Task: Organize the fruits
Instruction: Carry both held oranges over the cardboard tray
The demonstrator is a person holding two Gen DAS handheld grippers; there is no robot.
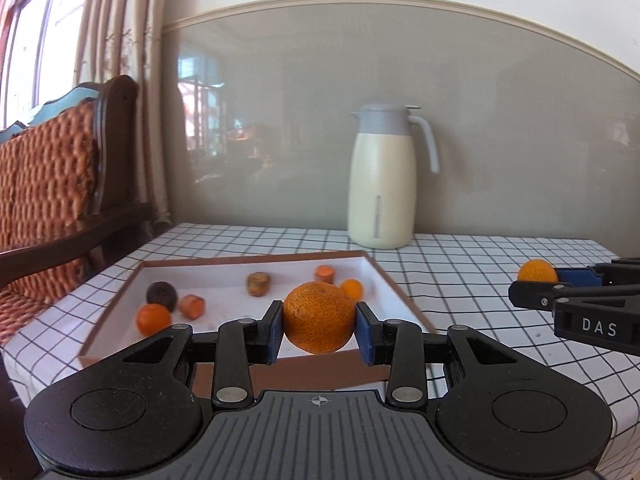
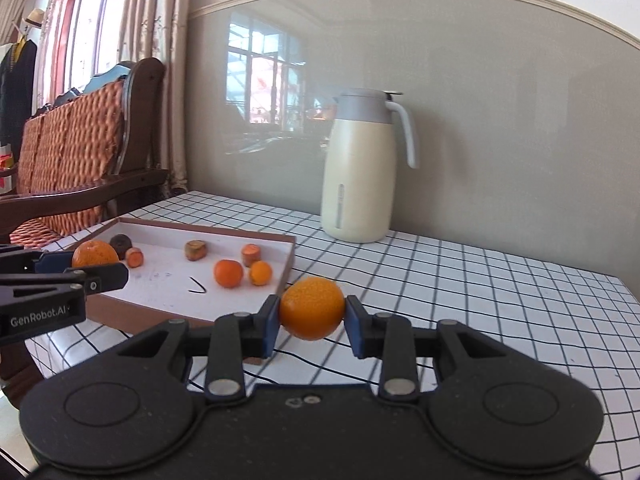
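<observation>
My right gripper (image 2: pixel 312 314) clamps a smooth orange (image 2: pixel 311 307) above the checked tablecloth (image 2: pixel 480 280), just right of the brown-rimmed tray (image 2: pixel 289 258); at the left edge I see my left gripper (image 2: pixel 94 266) holding a speckled orange (image 2: pixel 95 254) over that tray. Behind stands a cream jug (image 2: pixel 360 176).

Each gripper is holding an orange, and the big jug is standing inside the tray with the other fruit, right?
Not quite. The jug stands outside the tray, on the checked tablecloth by the wall, as the left wrist view shows. The left gripper and right gripper do each hold an orange.
</observation>
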